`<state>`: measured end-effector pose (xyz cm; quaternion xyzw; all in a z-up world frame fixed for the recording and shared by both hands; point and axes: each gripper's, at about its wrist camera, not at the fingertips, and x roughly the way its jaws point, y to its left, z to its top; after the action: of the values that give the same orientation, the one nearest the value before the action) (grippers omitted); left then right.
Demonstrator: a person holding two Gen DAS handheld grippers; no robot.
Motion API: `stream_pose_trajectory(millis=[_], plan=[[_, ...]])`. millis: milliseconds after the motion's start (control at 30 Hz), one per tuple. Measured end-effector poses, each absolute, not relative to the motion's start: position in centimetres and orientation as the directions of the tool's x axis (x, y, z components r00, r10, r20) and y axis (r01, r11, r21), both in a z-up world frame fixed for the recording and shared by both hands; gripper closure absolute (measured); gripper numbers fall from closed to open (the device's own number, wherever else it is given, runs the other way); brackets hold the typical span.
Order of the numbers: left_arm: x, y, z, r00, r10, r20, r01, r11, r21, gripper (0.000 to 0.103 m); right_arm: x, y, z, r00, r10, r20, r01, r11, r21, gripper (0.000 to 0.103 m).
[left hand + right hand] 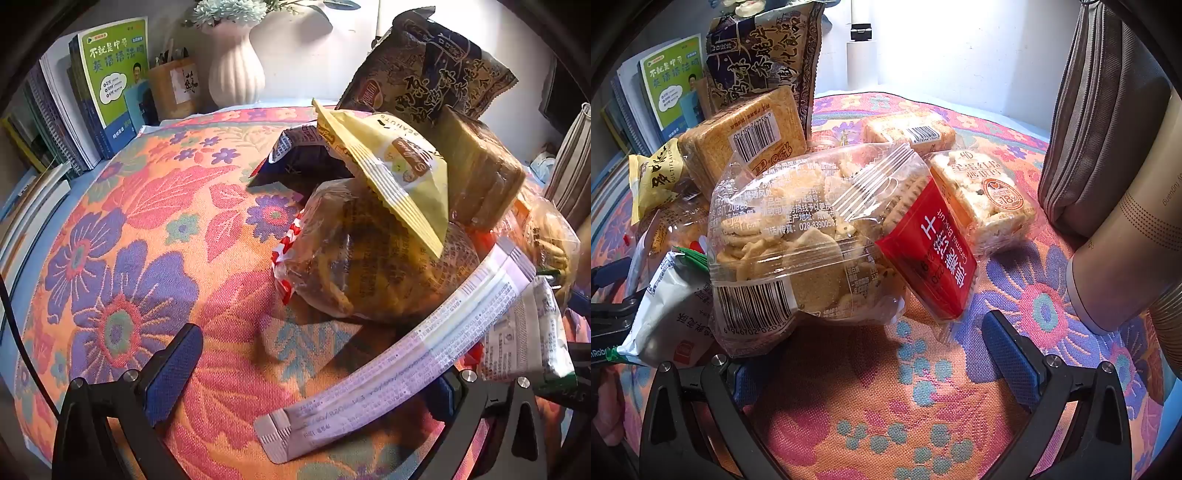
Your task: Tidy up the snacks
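A pile of snacks lies on a flowered cloth (pixel 155 266). In the left wrist view a yellow peanut packet (pixel 391 173) rests on a clear biscuit bag (pixel 369 258), with a brown cracker block (pixel 480 166) and a dark printed bag (pixel 428 62) behind. A long pale lilac sachet (pixel 399 362) lies across my open left gripper (pixel 314 369), over its right finger. My right gripper (pixel 871 354) is open; the clear cookie bag (pixel 798 240) and red caramel biscuit pack (pixel 931 254) sit just ahead between its fingers. A white-green packet (pixel 668 317) lies at the left.
Books (pixel 107 92), a wooden pen holder (pixel 173 88) and a white vase (pixel 236 66) stand at the back left. Rice-crisp bars (pixel 986 199) and another bar (pixel 908 129) lie behind the pile. A grey pouch (pixel 1100 122) and beige flask (pixel 1126 236) are at the right.
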<state>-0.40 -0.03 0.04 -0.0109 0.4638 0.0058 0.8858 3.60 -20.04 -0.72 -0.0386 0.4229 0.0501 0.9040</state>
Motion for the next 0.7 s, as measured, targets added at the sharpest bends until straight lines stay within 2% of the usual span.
stream_pose_trajectory(millis=[233, 400, 467, 600, 700], plan=[[-5.9, 1.2, 1.3, 0.62, -0.14, -0.772, 0.039, 0.988, -0.148, 0.0, 3.1, -20.1, -0.6, 0.608, 0.057, -0.792, -0.113, 0.993, -0.015, 0.0], [-7.5, 1.8, 3.6, 0.685, -0.212, -0.697, 0.065, 0.971, -0.231, 0.0, 0.9, -20.5, -0.3, 0.519, 0.124, -0.846, -0.254, 0.967, -0.013, 0.0], [-7.8, 1.6, 4.7, 0.713, -0.228, -0.663, 0.081, 0.966, -0.244, 0.0, -0.5, -20.8, -0.4, 0.552, 0.141, -0.822, -0.277, 0.961, -0.022, 0.0], [-7.9, 0.4, 6.4, 0.768, -0.187, -0.612, 0.104, 0.98, -0.17, 0.0, -3.9, -21.8, -0.1, 0.594, 0.186, -0.783, -0.296, 0.955, 0.002, 0.0], [-7.6, 0.3, 6.9, 0.8, -0.179, -0.573, 0.112, 0.982, -0.15, 0.0, -6.5, -23.4, 1.2, 0.678, 0.231, -0.697, -0.285, 0.958, 0.04, 0.0]])
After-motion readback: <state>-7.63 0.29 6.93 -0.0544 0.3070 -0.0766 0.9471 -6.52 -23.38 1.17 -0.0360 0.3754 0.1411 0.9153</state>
